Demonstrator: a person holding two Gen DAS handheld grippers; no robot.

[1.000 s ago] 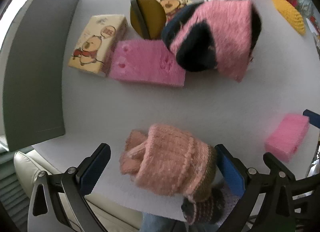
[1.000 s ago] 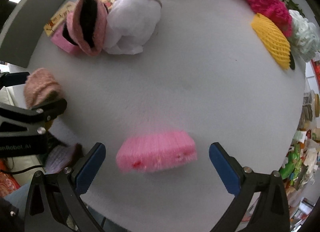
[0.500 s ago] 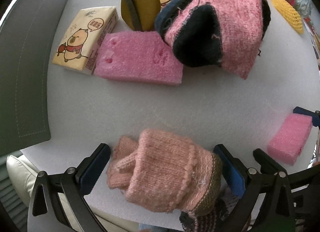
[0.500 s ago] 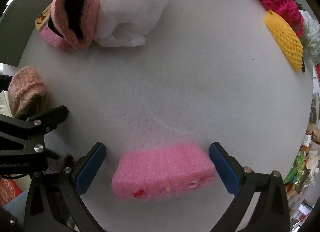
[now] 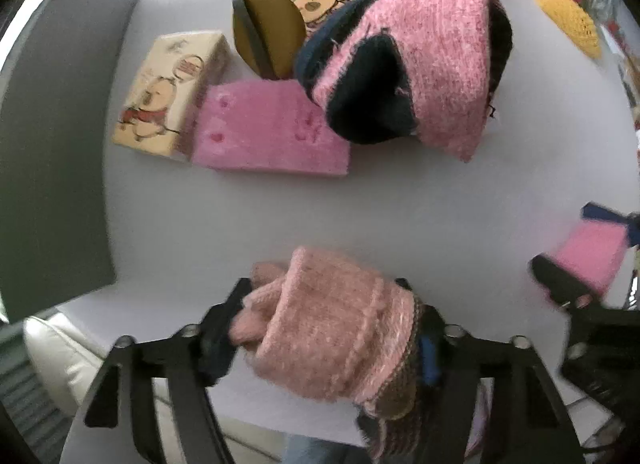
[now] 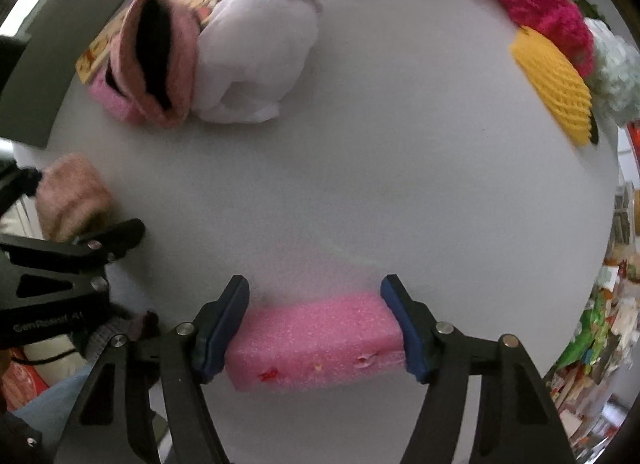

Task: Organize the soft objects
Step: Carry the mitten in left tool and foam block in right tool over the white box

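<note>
Both grippers closing on soft items, near table (image 6: 360, 184) edge.
Left gripper (image 5: 324, 328): jaws just closing, pads pressing the pink knitted glove (image 5: 332, 328) at near left. Right gripper (image 6: 316, 324): jaws just closing, clamping the pink foam block (image 6: 316, 340) endwise, near centre.

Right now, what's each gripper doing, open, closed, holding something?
Left gripper: just closed onto the pink knitted glove.
Right gripper: just closed onto the pink foam block.

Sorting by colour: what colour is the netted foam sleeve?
Yellow foam sleeve, clearest in the right wrist view.
</note>
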